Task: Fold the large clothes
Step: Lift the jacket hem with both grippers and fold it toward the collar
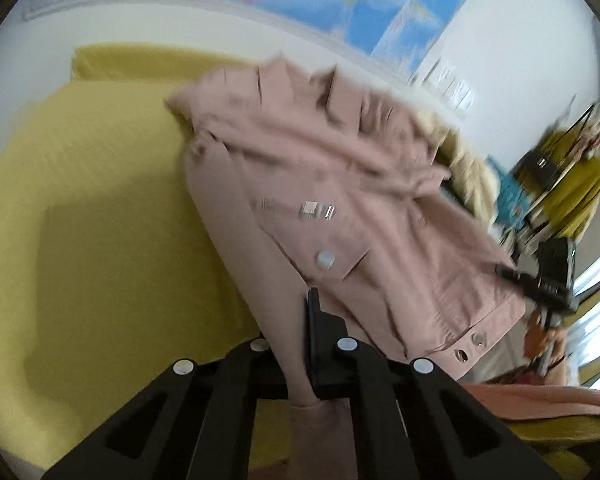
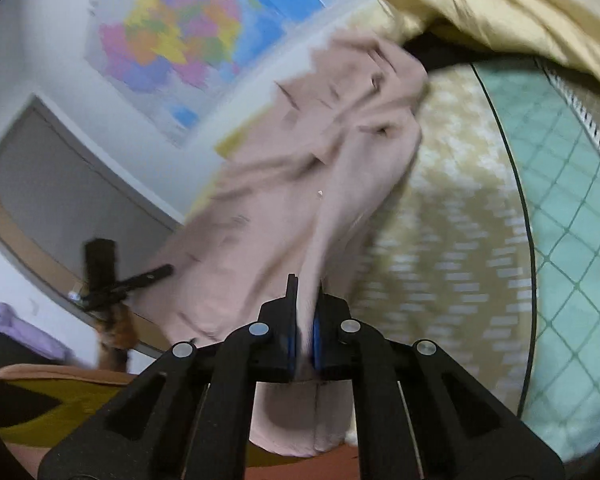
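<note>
The pink jacket [image 1: 340, 184] lies spread across the yellow bed sheet [image 1: 100, 220], partly lifted. The left gripper [image 1: 300, 320] is clamped on one sleeve; the right gripper [image 2: 306, 300] is clamped on another fold, possibly the other sleeve, though blur obscures detail.

A bed [image 1: 100, 208] under a yellow sheet fills the left of the left wrist frame. A pink jacket [image 1: 340, 200] lies on it at centre. Right wrist frame: a patterned cover [image 2: 452, 240] and a teal quilt [image 2: 572, 248] at right.
</note>
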`<control>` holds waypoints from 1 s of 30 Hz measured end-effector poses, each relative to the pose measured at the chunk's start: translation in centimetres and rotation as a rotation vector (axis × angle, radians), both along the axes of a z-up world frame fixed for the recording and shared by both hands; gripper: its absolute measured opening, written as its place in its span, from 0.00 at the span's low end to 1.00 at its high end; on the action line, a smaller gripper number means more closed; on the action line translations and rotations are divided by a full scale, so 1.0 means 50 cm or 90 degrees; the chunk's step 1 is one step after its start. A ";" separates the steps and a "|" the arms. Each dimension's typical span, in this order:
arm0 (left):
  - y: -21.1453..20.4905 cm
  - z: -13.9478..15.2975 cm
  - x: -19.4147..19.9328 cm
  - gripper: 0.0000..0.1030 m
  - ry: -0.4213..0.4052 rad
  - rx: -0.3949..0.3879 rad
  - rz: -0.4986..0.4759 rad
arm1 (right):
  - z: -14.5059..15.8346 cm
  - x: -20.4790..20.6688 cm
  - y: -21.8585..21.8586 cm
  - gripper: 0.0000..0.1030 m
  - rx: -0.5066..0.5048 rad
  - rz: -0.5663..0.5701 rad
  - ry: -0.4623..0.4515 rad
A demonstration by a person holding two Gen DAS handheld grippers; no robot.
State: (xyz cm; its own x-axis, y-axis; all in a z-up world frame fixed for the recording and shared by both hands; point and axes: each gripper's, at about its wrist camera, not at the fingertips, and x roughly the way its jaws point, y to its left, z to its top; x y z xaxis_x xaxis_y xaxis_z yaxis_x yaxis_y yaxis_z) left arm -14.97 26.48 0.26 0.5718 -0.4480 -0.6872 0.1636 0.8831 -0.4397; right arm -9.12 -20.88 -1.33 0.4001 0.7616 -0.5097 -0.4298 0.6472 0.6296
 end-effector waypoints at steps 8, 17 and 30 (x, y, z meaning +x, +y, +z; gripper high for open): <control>0.037 -0.039 -0.016 0.06 0.054 0.012 -0.005 | -0.010 -0.053 -0.009 0.16 0.006 0.027 0.045; 0.010 -0.076 -0.013 0.72 0.074 0.030 -0.061 | -0.076 -0.044 -0.013 0.60 -0.037 0.026 0.107; 0.004 -0.050 -0.015 0.02 0.044 -0.064 -0.004 | -0.019 -0.056 0.027 0.12 0.122 0.070 0.057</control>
State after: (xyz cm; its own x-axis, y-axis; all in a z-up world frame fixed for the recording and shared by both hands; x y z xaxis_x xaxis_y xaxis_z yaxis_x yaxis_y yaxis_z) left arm -15.70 26.66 -2.25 0.5218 -0.5198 -0.6764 0.1355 0.8333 -0.5359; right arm -11.91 -19.51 -2.30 0.2692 0.8848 -0.3805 -0.4286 0.4638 0.7754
